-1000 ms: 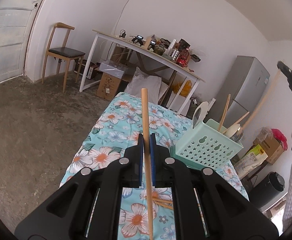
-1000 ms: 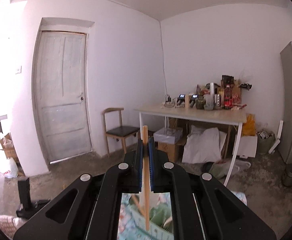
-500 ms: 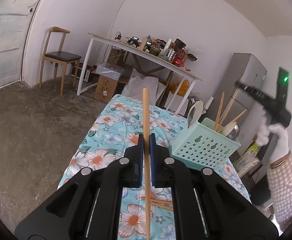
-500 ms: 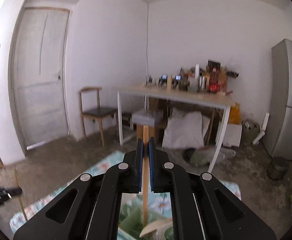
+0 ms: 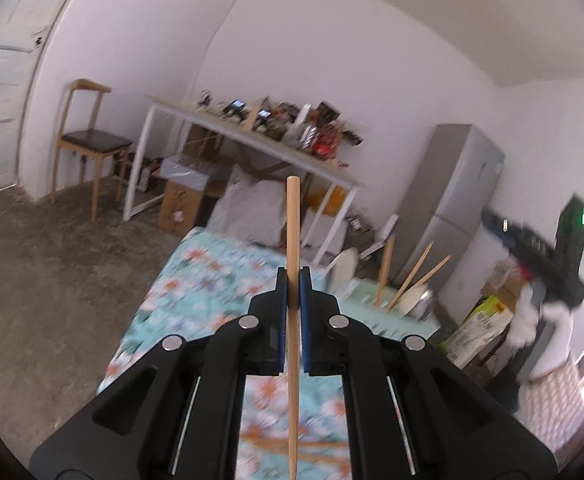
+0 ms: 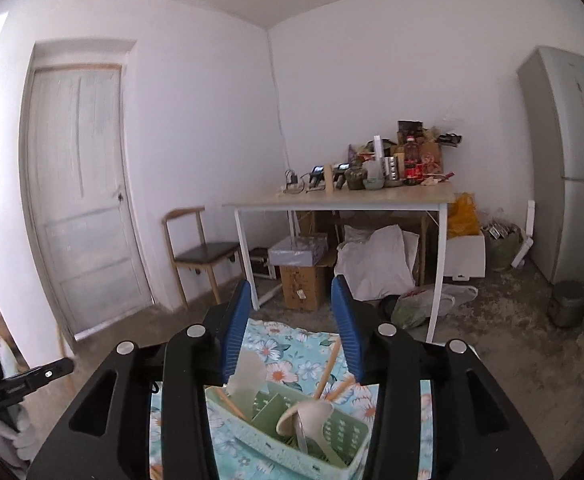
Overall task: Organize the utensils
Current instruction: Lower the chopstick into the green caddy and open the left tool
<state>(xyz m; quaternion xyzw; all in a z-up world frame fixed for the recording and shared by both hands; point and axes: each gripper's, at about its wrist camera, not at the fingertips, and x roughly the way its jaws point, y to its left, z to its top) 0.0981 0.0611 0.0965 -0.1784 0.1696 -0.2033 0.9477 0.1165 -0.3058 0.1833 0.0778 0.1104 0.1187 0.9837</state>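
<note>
My left gripper is shut on a wooden chopstick that stands upright above the floral tablecloth. More chopsticks lie on the cloth below it. My right gripper hangs over the mint basket; its jaws are opening, with nothing between them. In the basket stand chopsticks, a white spoon and a pale ladle. The left wrist view shows the basket blurred, right of my left gripper, and a gloved hand behind it.
A white desk piled with bottles and boxes stands by the far wall, with cartons and bags under it. A wooden chair and a door are to its left, a grey fridge to its right. Bare floor surrounds the table.
The right gripper came down over the basket and its jaws parted, letting go of its chopstick. The left gripper rose a little with its chopstick.
</note>
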